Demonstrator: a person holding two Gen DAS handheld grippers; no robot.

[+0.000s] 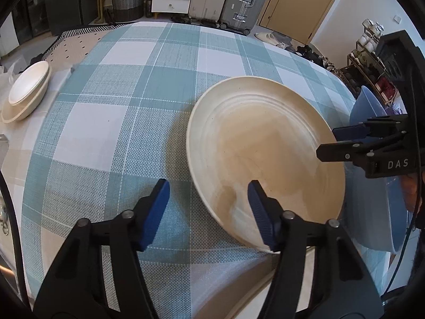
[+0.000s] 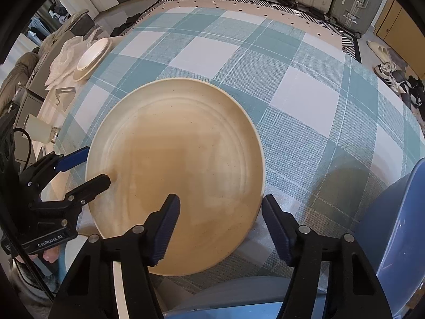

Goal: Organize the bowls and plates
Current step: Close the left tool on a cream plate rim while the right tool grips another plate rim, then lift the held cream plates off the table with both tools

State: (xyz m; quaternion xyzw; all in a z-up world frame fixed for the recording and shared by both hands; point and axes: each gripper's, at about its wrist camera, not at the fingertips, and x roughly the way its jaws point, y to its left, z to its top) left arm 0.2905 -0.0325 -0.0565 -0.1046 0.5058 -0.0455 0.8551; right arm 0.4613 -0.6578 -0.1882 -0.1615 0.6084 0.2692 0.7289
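A stack of cream dishes [image 1: 25, 94] sat at the far left edge of the checked tablecloth [image 1: 127, 101]. The left gripper [image 1: 208, 212] was spread wide, one finger over the near rim of the large cream plate [image 1: 265, 154] at centre. The right gripper [image 2: 221, 228] was likewise spread, straddling that plate's edge. A blue bowl [image 2: 398, 228] stood at right.

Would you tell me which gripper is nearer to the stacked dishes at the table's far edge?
Left. The left gripper straddles the cream plate's rim on the side facing the stacked dishes; the right gripper straddles the opposite rim.
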